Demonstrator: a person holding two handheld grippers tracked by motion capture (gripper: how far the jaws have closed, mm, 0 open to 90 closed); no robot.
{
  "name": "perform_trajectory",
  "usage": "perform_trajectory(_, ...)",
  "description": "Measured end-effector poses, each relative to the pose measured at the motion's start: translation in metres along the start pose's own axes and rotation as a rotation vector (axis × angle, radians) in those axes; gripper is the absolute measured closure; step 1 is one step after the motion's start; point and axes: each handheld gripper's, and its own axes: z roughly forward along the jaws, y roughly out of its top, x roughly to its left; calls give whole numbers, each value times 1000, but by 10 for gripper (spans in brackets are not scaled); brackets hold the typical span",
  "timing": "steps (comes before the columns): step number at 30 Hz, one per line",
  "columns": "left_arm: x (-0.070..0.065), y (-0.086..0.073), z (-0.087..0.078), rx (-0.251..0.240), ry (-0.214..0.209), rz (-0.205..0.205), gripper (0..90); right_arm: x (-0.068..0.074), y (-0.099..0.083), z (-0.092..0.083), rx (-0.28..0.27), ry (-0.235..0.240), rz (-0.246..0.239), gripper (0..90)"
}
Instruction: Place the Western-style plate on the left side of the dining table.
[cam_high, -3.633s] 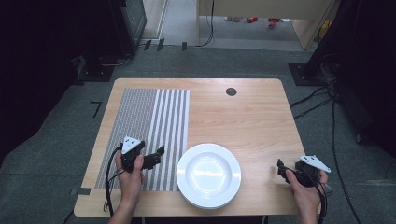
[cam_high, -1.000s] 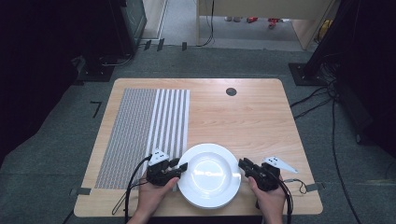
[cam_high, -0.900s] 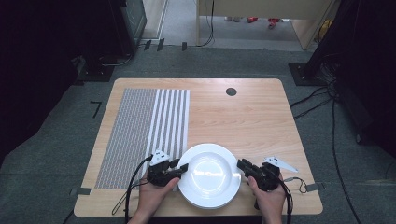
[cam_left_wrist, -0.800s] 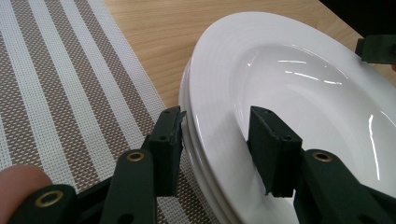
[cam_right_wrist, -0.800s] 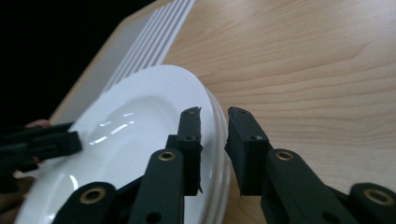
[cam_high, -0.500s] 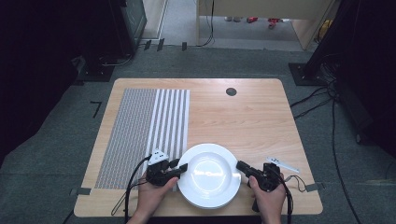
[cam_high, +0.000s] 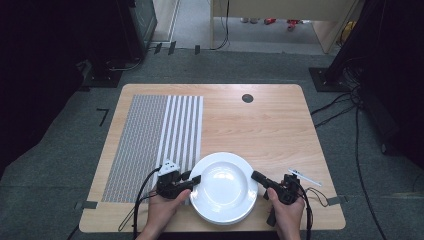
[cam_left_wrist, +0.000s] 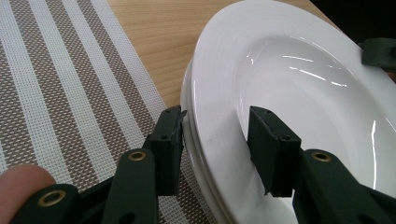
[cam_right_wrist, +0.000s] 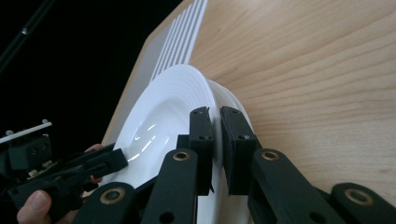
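Observation:
A white plate (cam_high: 222, 187) lies near the table's front edge, and a second rim shows right beneath it in the left gripper view. My left gripper (cam_high: 192, 178) is at its left rim: one pad touches the outer edge and the other lies inside the plate (cam_left_wrist: 303, 70), so the gripper (cam_left_wrist: 217, 126) holds the rim. My right gripper (cam_high: 256, 176) is at the right rim. Its jaws have just been closing, and the gripper (cam_right_wrist: 217, 116) is shut on the thin edge of the plate (cam_right_wrist: 159, 107).
A striped woven placemat (cam_high: 155, 140) covers the left part of the wooden table (cam_high: 260, 125), and the plate's left edge overlaps it. A dark round grommet (cam_high: 247, 98) sits near the far edge. Cables trail from both grippers over the front edge.
Both grippers have come in from the sides to the plate's rim. In the last second the right gripper has slid a little left onto the right rim. The plate has stayed put.

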Motion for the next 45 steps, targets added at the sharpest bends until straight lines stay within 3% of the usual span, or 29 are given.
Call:
perform_trajectory(4,0,0,0,-3,2,-1,574,0,-1,2,-13,0,-14,846)
perform_trajectory(14,-2,-1,-1,-21,13,4,593,0,-2,6,-12,79,17,832)
perform_trajectory(19,-4,-1,-1,-34,27,20,609,0,-4,8,5,69,2,834)
perform_trajectory(23,-5,-1,-3,-51,41,30,623,2,-6,10,-33,69,-27,840)
perform_trajectory(24,-6,-1,-4,-61,44,27,631,2,-7,10,-42,76,-24,843)
perform_trajectory(25,-3,0,-5,-67,23,-9,647,3,-7,10,-47,83,-23,842)
perform_trajectory(26,-3,0,-5,-67,23,-9,664,3,-7,10,-47,78,-22,841)
perform_trajectory(27,1,-1,-5,-68,-7,-40,673,3,-8,11,-49,77,-21,841)
perform_trajectory(34,3,0,-7,-71,-15,-66,676,7,-8,10,-78,79,-16,848)
perform_trajectory(45,7,9,-21,-112,-10,-87,696,26,-4,15,-107,93,-54,836)
